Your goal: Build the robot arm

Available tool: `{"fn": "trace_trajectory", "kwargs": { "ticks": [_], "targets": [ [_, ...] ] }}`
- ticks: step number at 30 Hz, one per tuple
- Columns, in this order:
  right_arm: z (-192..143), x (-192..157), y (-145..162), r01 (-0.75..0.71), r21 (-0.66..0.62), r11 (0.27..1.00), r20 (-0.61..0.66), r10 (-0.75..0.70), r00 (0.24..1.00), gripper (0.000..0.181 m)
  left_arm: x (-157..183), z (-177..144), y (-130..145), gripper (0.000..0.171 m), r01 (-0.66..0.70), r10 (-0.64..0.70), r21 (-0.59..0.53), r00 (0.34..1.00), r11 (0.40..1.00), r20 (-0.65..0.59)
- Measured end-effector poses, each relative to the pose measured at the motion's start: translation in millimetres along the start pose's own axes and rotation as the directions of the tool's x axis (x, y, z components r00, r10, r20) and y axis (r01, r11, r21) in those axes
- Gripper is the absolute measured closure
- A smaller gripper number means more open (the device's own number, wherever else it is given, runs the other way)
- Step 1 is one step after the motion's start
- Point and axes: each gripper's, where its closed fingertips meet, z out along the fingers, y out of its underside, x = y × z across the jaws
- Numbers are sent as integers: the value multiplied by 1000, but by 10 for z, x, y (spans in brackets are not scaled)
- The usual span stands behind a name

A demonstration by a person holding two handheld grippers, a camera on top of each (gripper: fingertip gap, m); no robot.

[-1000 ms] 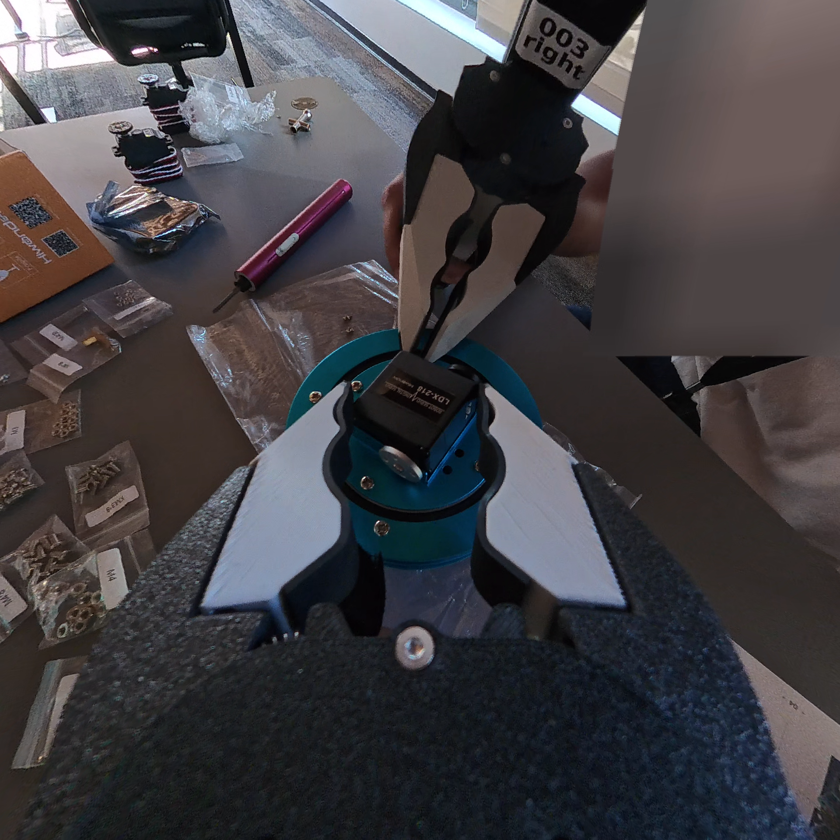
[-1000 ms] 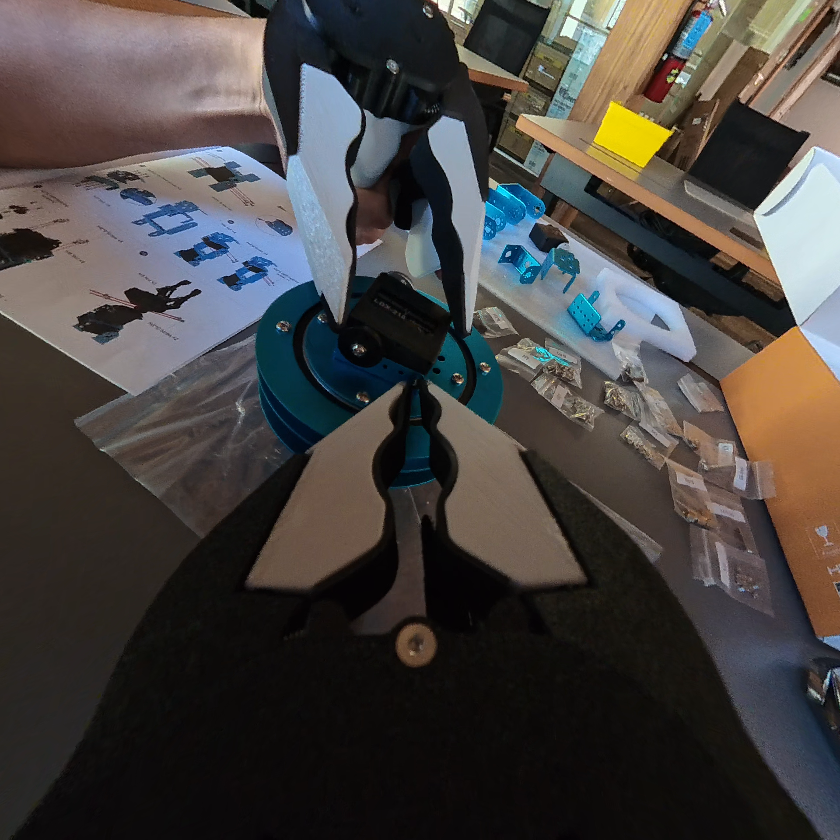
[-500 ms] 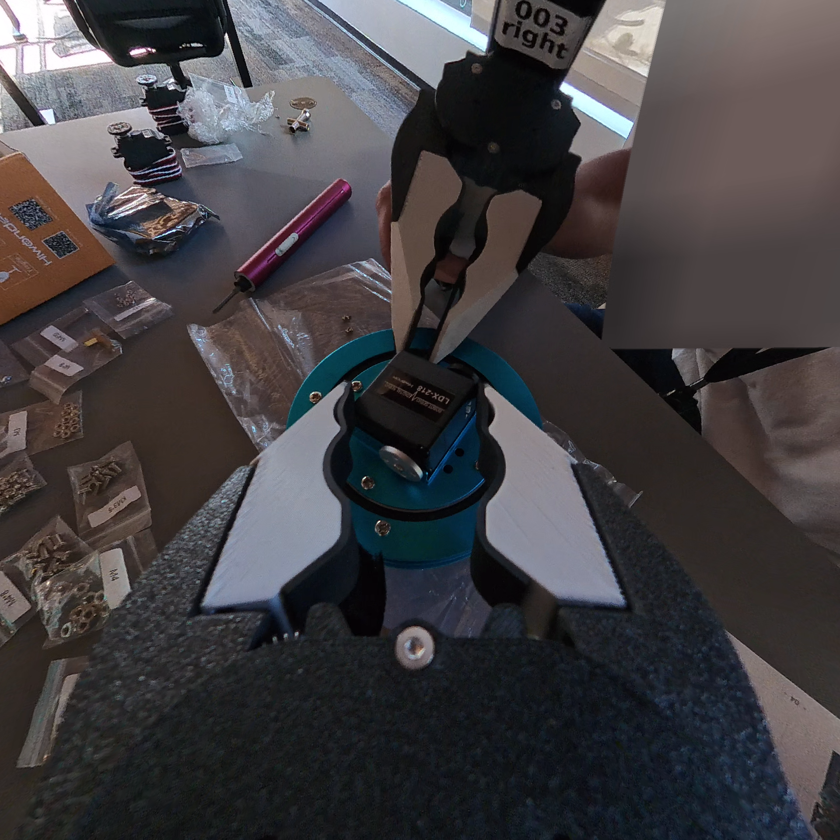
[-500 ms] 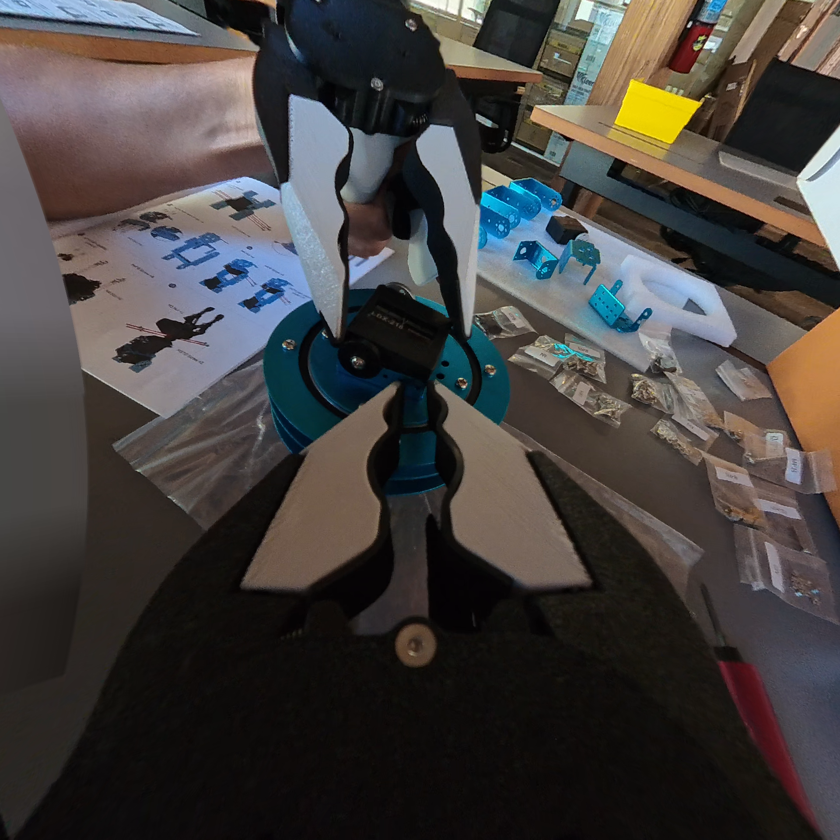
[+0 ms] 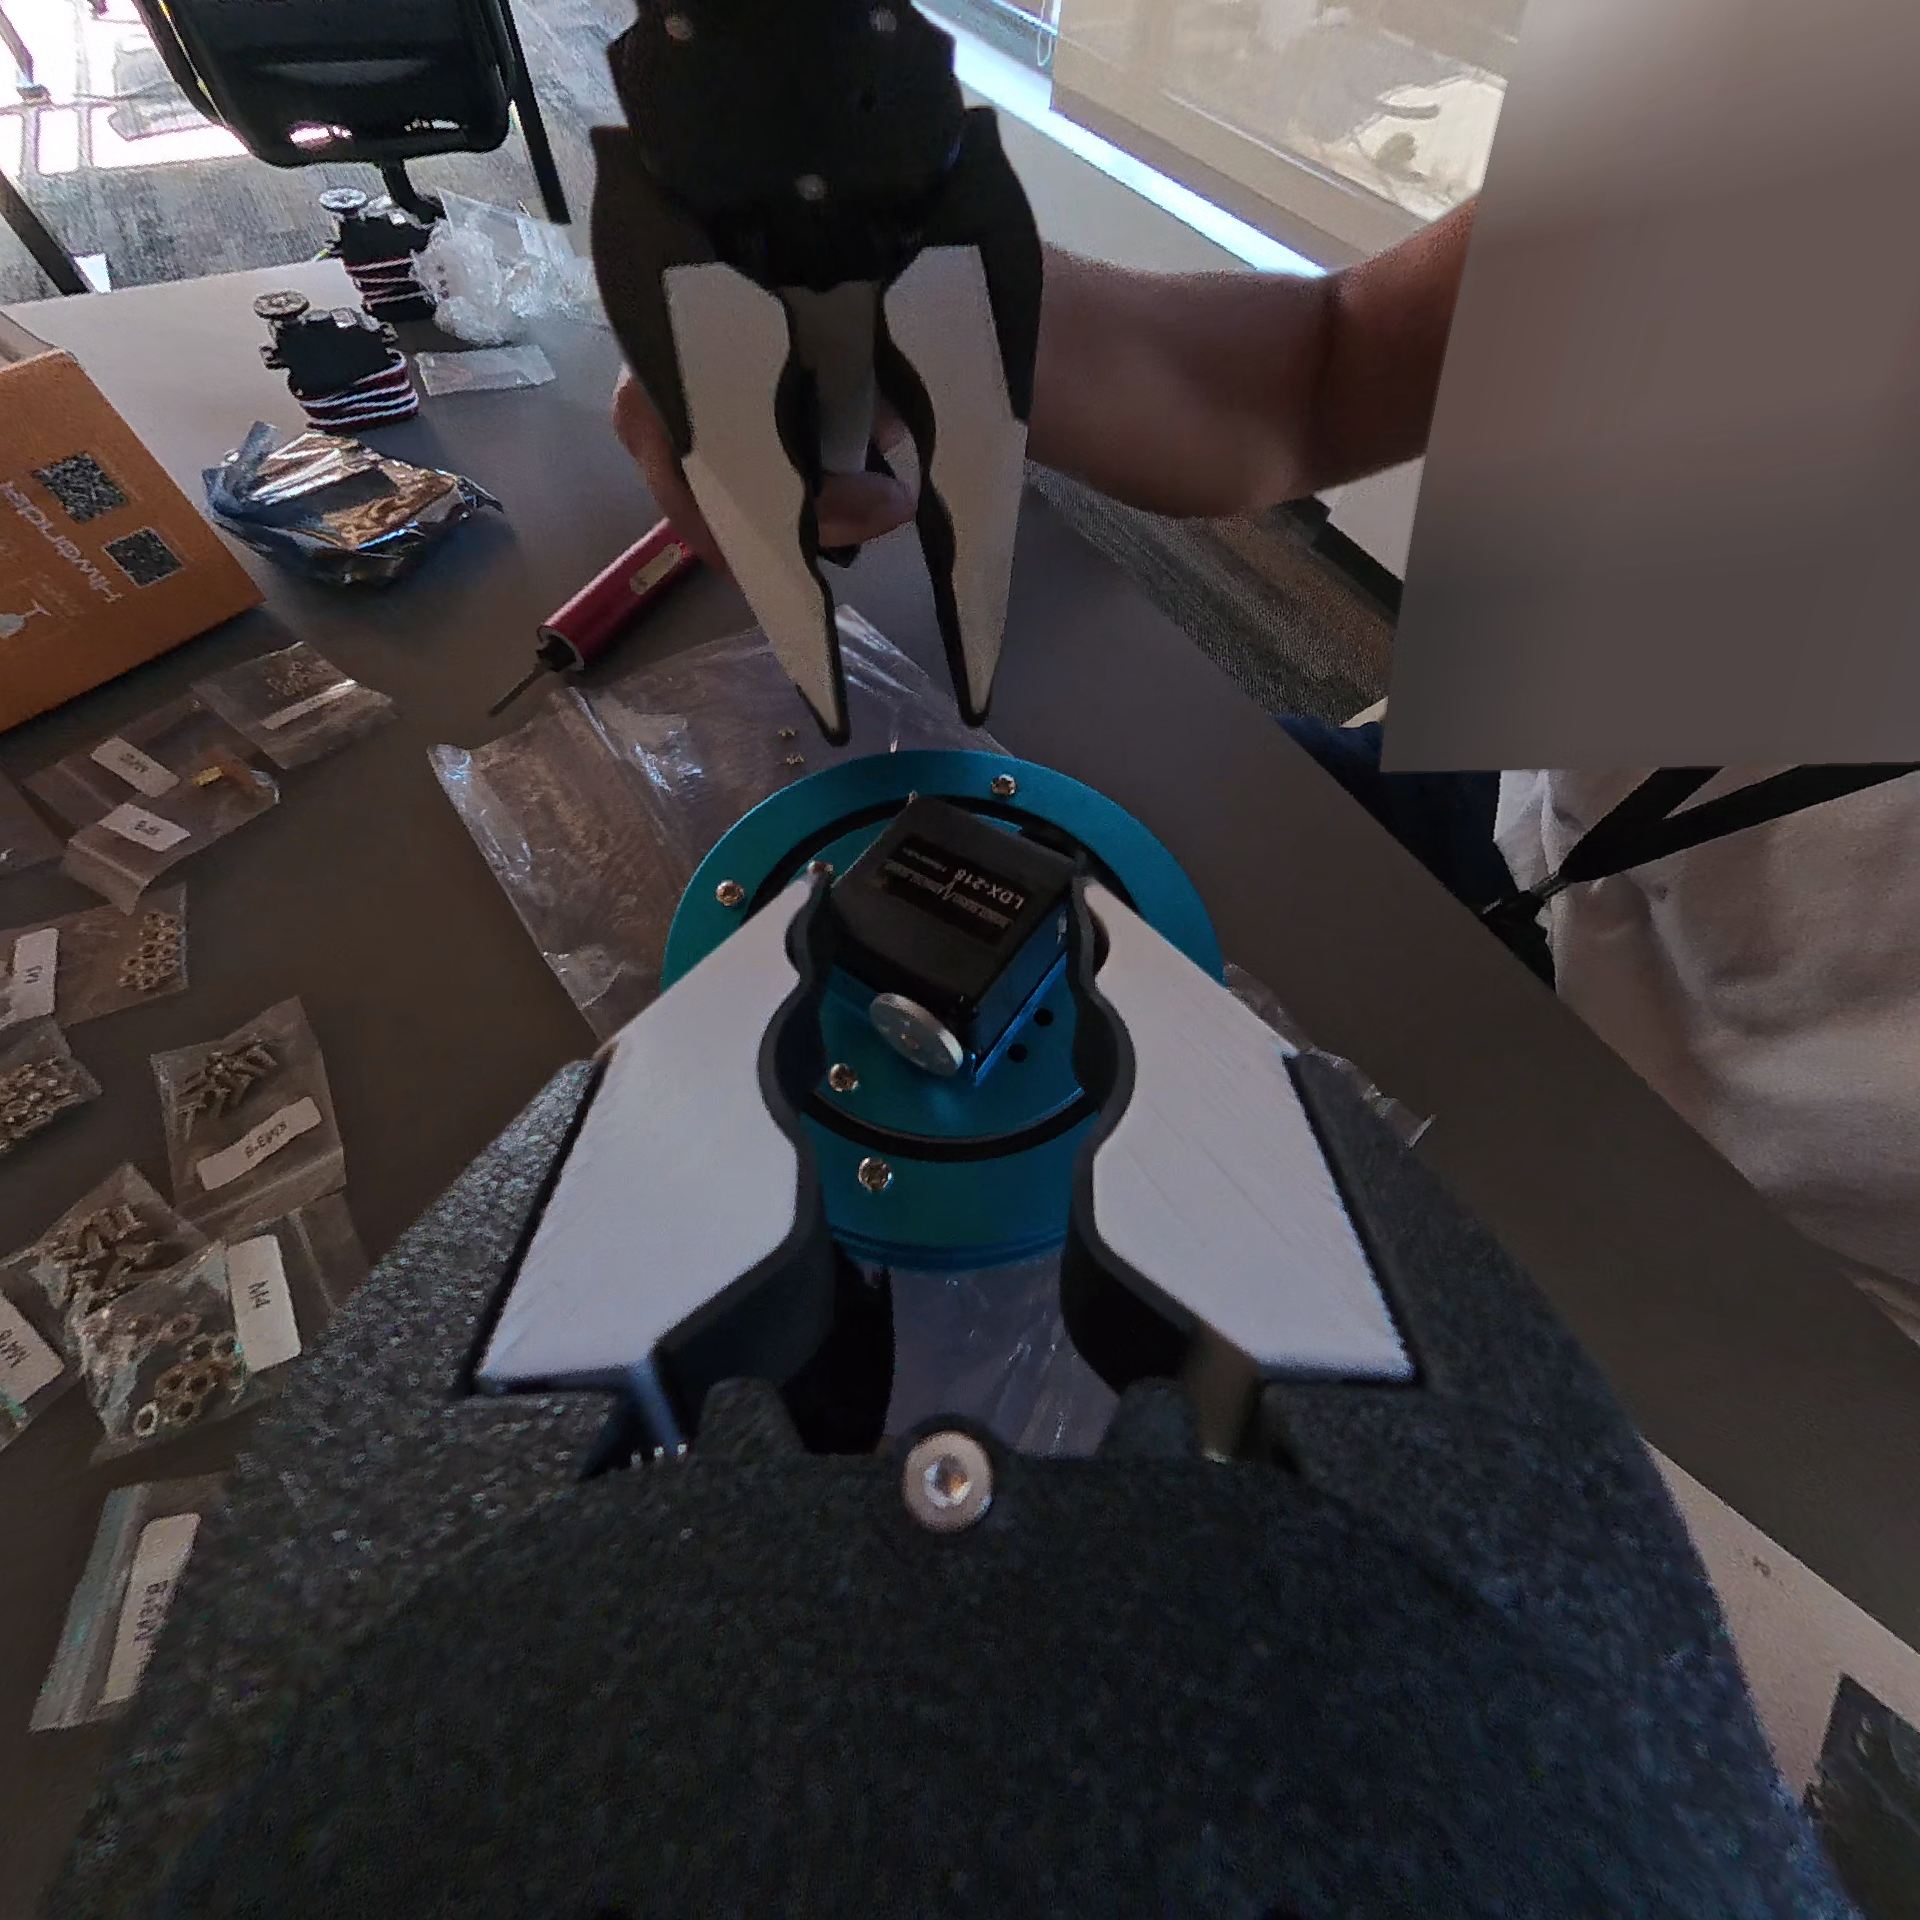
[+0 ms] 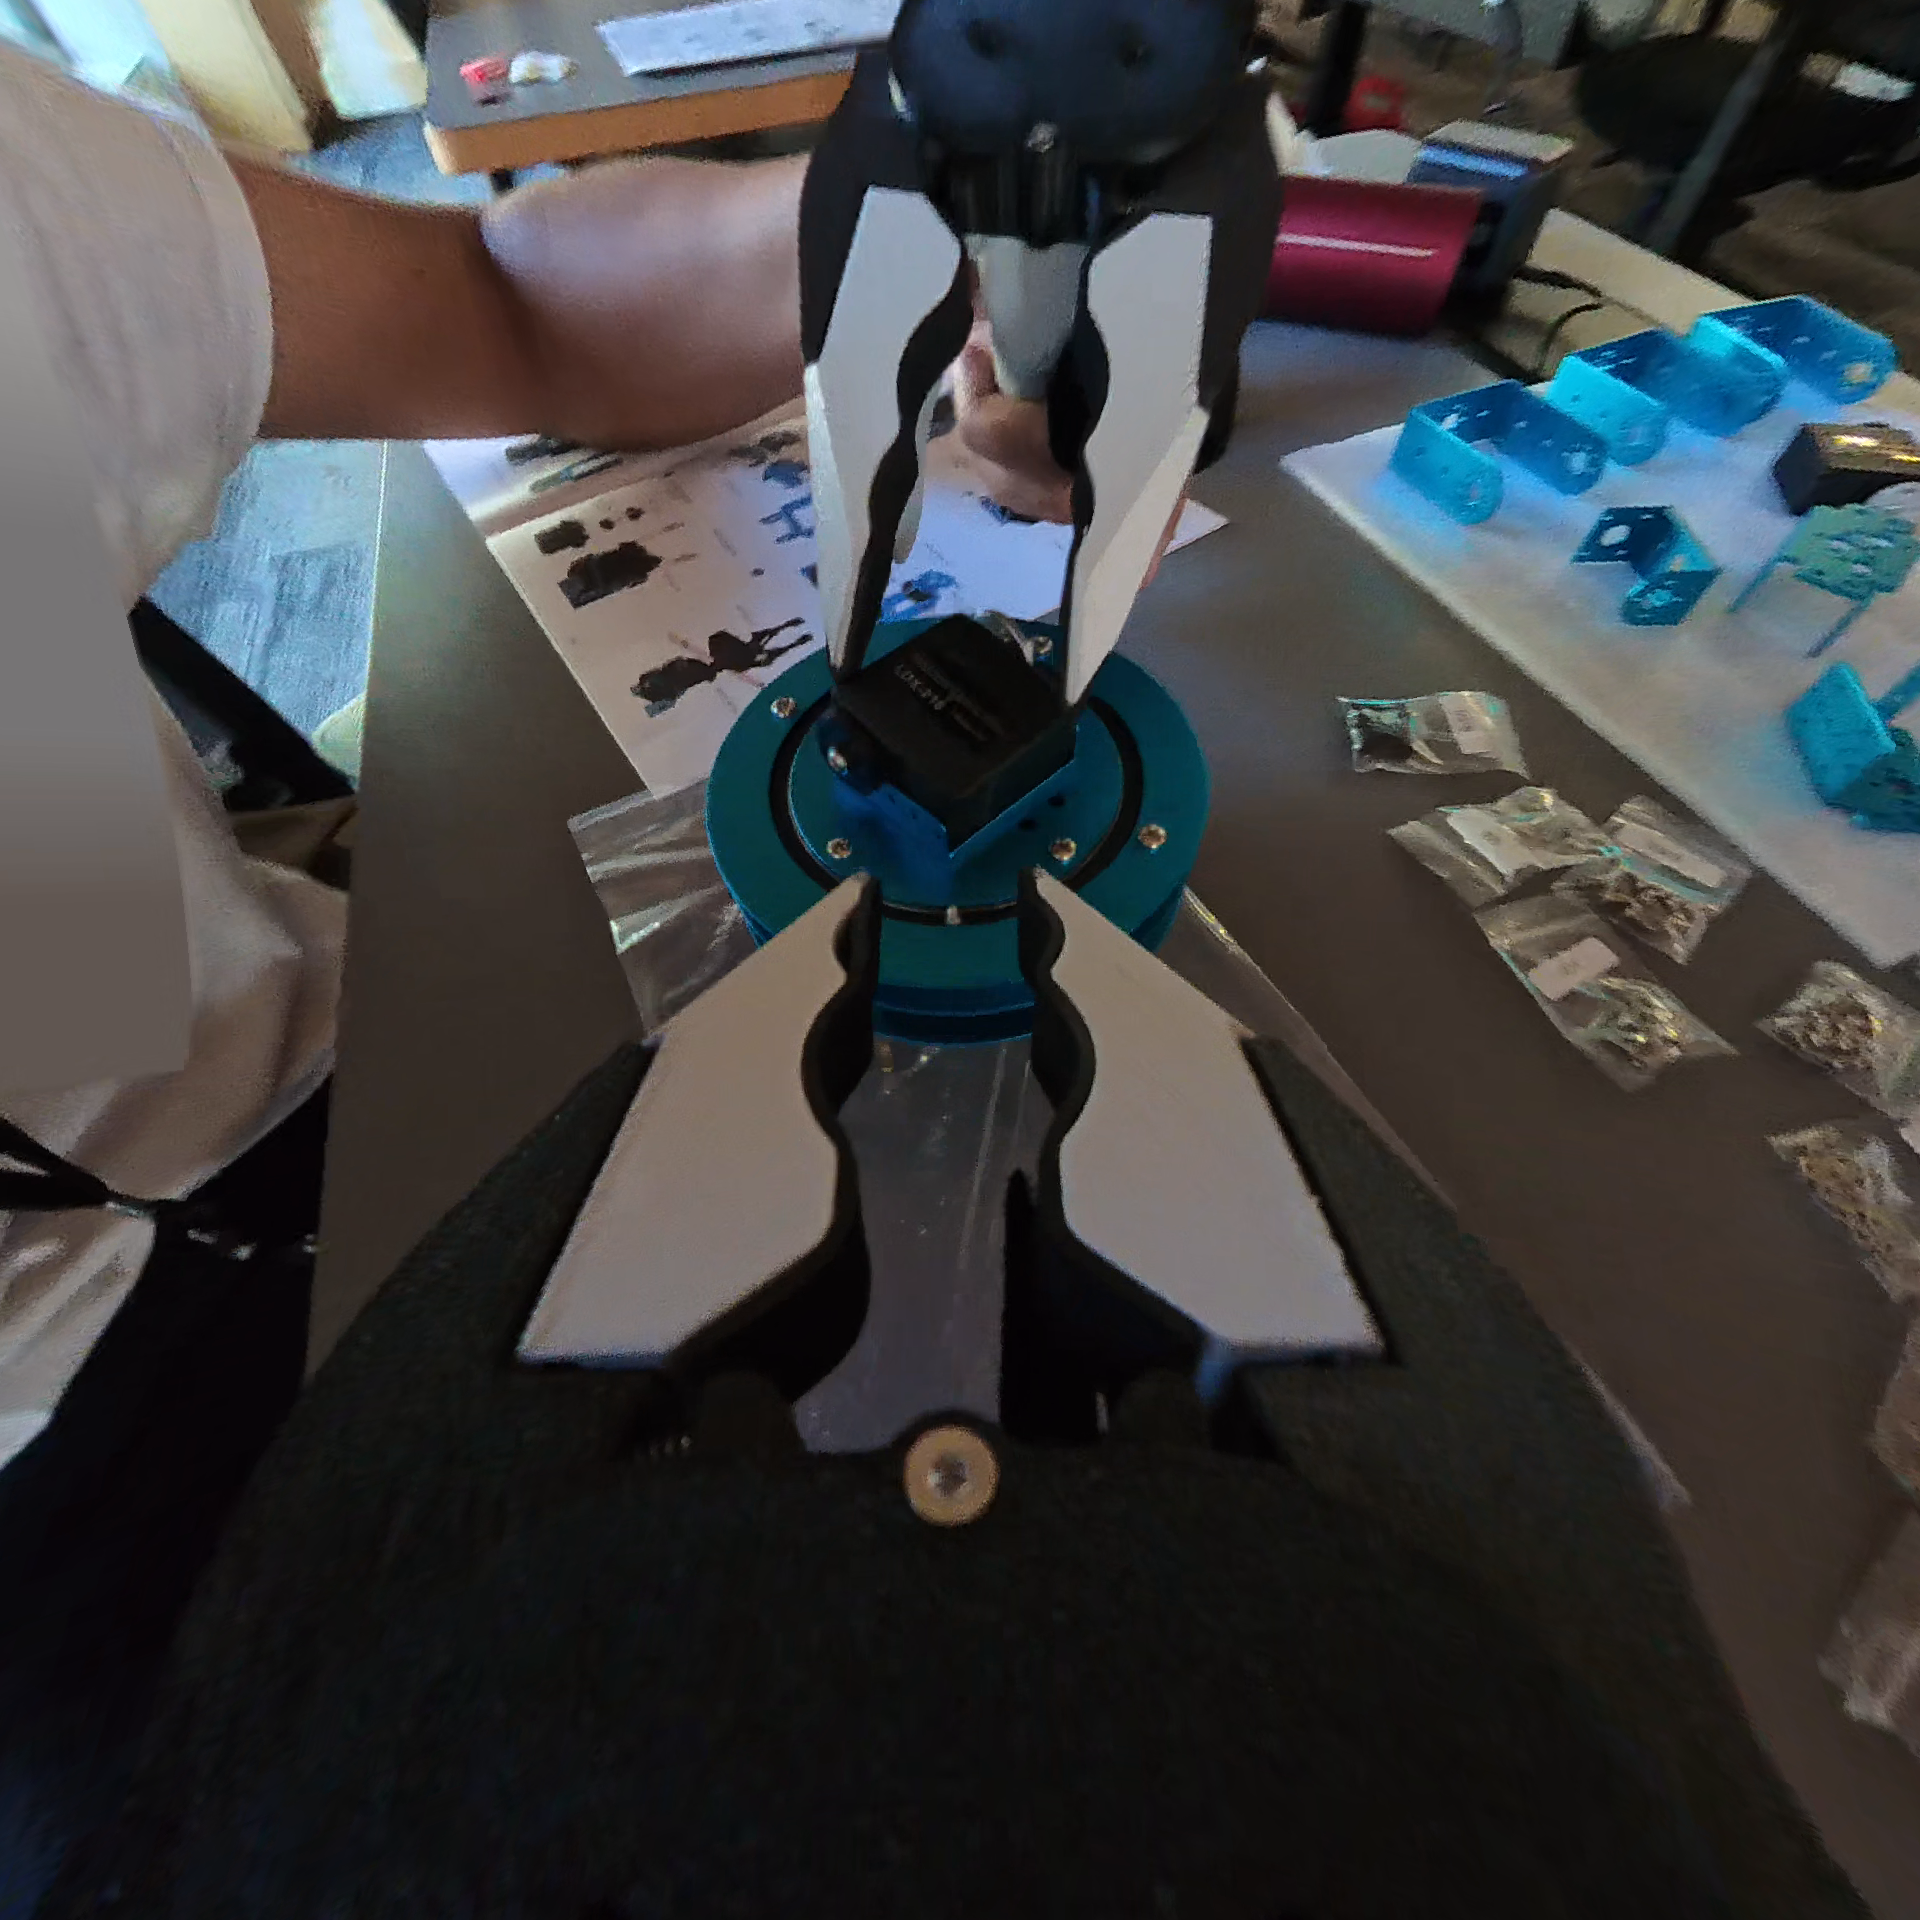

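A black servo [image 5: 951, 925] sits in a blue bracket on top of a round blue base [image 5: 935, 777] on the dark table. My left gripper [image 5: 951, 894] is shut on the servo, one finger on each side. The right wrist view shows this grip from the far side [image 6: 961, 681], with the servo [image 6: 956, 717] and base [image 6: 1174, 769] below it. My right gripper [image 6: 945, 883] is open and empty, with its tips just short of the base's near rim. In the left wrist view it hangs [image 5: 904, 722] just above and behind the base.
A clear plastic bag [image 5: 582, 800] lies under the base. A red screwdriver [image 5: 623, 587], an orange box [image 5: 83, 540], spare servos [image 5: 343, 364] and several screw bags [image 5: 249, 1101] lie around. A printed sheet [image 6: 644, 561] and blue brackets [image 6: 1621, 416] lie beyond. A person's torso [image 6: 125, 520] is close. The grippers' ends are close to 5 centimetres from one another.
My right gripper was shut with its tips at the servo. It has opened and pulled back and up from the servo. My left gripper has kept its hold on the servo.
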Motion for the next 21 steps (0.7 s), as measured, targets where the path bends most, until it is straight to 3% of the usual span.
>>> {"fn": "trace_trajectory", "kwargs": {
  "ticks": [6,12,17,21],
  "targets": [
    [288,1,23,57,-52,997,122,-50,991,159,8,-32,22,128,-5,5,0,1000,1000,-6],
    [299,-48,-36,-18,-61,998,204,30,979,156,8,-42,37,126,-30,30,-20,999,999,14],
    [317,-16,1,-59,-71,996,206,73,976,153,-31,-83,124,120,-91,103,-136,991,987,87],
    [332,-49,-37,-72,-63,995,210,84,974,151,-34,12,144,115,-114,127,-147,988,983,85]
  ]
}}
